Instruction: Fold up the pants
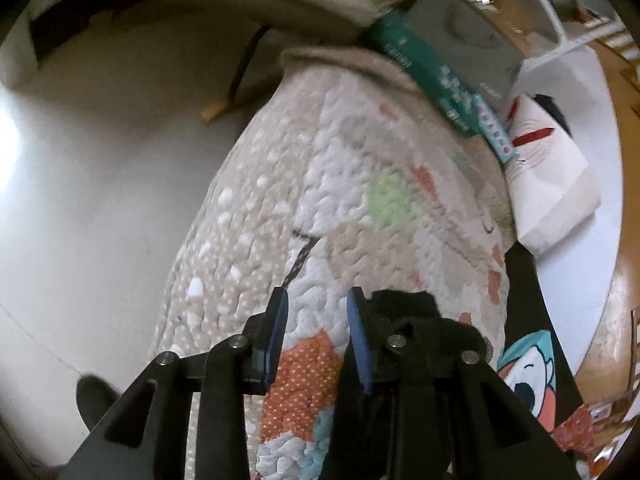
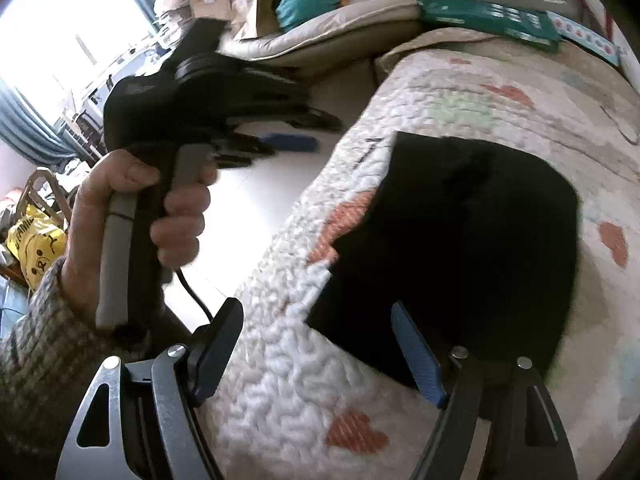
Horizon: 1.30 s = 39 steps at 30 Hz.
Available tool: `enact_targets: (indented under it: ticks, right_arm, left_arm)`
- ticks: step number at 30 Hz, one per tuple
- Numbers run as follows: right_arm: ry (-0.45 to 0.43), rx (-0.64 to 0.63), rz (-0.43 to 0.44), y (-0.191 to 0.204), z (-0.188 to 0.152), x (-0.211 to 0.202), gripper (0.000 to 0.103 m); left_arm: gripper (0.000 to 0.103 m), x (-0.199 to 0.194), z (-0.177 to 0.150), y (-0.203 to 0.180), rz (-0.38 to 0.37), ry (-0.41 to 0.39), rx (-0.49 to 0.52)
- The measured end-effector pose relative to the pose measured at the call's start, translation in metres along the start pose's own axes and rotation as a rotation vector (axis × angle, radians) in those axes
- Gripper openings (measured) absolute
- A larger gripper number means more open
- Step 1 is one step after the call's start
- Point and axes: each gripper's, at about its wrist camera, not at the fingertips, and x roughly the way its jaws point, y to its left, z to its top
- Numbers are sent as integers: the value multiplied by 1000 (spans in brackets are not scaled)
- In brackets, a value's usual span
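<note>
One pair of black pants (image 2: 472, 240) lies folded on the quilt (image 2: 288, 380). I see two grippers: my right gripper (image 2: 320, 344) gapes wide over the quilt, empty; my left gripper (image 1: 318, 336) stands narrowly parted, empty, black cloth bunched beside its right finger. The pants' near edge is hidden behind my right finger.

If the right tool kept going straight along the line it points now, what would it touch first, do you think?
Most likely the quilted cover on the bed. The right tool stands open and points down at it, with only quilt between its fingers. The black pants lie just to the right, under the right finger, so depth could shift this.
</note>
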Motion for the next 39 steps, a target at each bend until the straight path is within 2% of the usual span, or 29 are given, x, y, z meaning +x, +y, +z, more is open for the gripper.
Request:
enact_targets:
  ticks: [3, 6, 9, 11, 13, 14, 16, 18, 20, 26, 29, 31, 34, 36, 39]
  right_arm:
    - [-55, 78, -112, -30, -1, -19, 81]
    - [-88, 199, -178, -64, -2, -30, 81]
    - [-115, 280, -249, -89, -5, -36, 81]
    - [-115, 322, -264, -98, -6, -36, 81]
    - [-108, 365, -270, -109, -10, -33, 81]
    - [-103, 378, -272, -111, -11, -33, 81]
    - [-88, 403, -273, -120, -14, -29, 81]
    - [-82, 424, -264, -124, -17, -26, 81]
    - [-81, 446, -252, -129, -20, -23, 81]
    - [-96, 437, -244, -130, -16, -27, 81]
    - [-99, 446, -226, -133, -13, -26, 81]
    - [-101, 463, -212, -137, -12, -24, 81]
    - [-102, 483, -187, -142, -7, -21, 81]
    - [-108, 493, -172, -145, -2, -18, 81]
    - [-116, 511, -151, -150, 4, -14, 81]
  left_arm:
    - [28, -5, -10, -26, -25, -25, 97]
    - [33, 3, -28, -63, -4, -33, 240]
    - [37, 20, -48, -94, 90, -49, 399]
    - [38, 42, -54, -102, 235, -30, 464]
    - [38, 63, -55, -91, 399, 8, 460]
    - [38, 69, -54, -83, 453, 26, 448]
    - [38, 76, -50, -64, 508, 61, 404]
    - [42, 77, -45, -42, 518, 98, 322]
    - [47, 72, -38, -25, 470, 115, 235]
    - [45, 46, -30, -5, 342, 76, 101]
    - [45, 32, -35, -9, 239, 54, 68]
    - [47, 28, -37, -10, 134, 68, 39]
    - [57, 28, -40, -13, -27, 88, 4]
    - [62, 28, -42, -14, -100, 82, -2]
    - [72, 23, -45, -24, -120, 46, 24]
